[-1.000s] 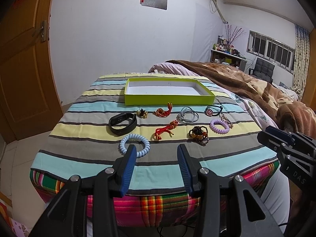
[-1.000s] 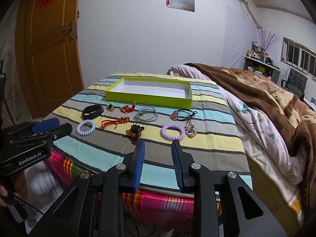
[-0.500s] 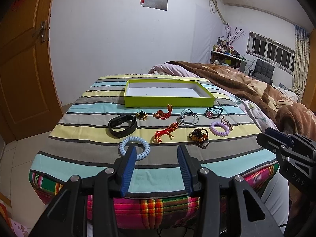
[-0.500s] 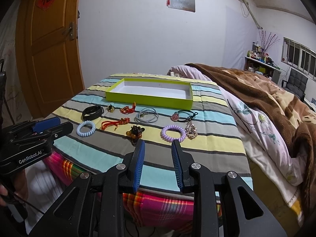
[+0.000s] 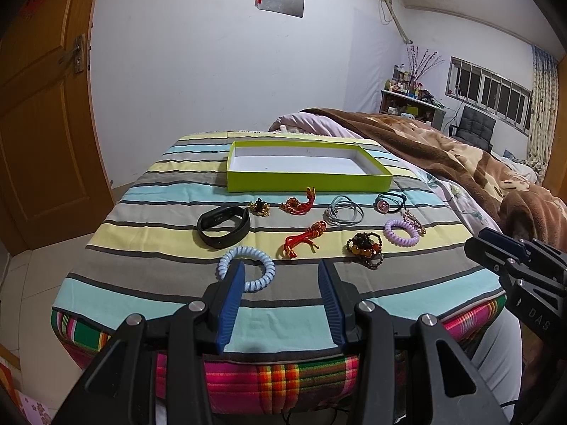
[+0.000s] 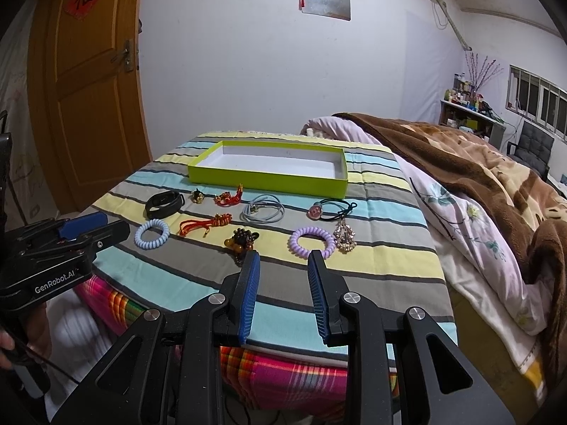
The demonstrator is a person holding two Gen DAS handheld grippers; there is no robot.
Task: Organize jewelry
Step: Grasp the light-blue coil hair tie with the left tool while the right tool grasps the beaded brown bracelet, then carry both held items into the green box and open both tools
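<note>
An empty lime-green tray [image 5: 308, 181] [image 6: 265, 179] sits at the back of the striped cloth. In front of it lie several pieces: a black band [image 5: 223, 226] [image 6: 163, 204], a light blue spiral tie [image 5: 247, 272] [image 6: 151, 234], red knotted cords [image 5: 304, 240] [image 6: 203, 225], a grey cord loop [image 5: 344, 210] [image 6: 263, 208], an amber bead bracelet [image 5: 365, 248] [image 6: 242, 241], a purple spiral tie [image 5: 401, 232] [image 6: 312, 243], and a pink-pendant cord [image 5: 389, 203] [image 6: 333, 209]. My left gripper [image 5: 281, 272] is open and empty above the near edge, by the blue tie. My right gripper [image 6: 283, 264] is open and empty, just short of the purple tie.
The striped cloth [image 5: 159, 276] covers a low table beside a bed with a brown blanket [image 6: 478, 163]. A wooden door [image 6: 88, 88] stands at the left. Each gripper shows in the other's view, the right one [image 5: 514, 265] and the left one [image 6: 60, 244].
Both grippers have drifted slightly; the jewelry sits a touch lower and nearer in the left view. No piece has moved, and both jaws have stayed open.
</note>
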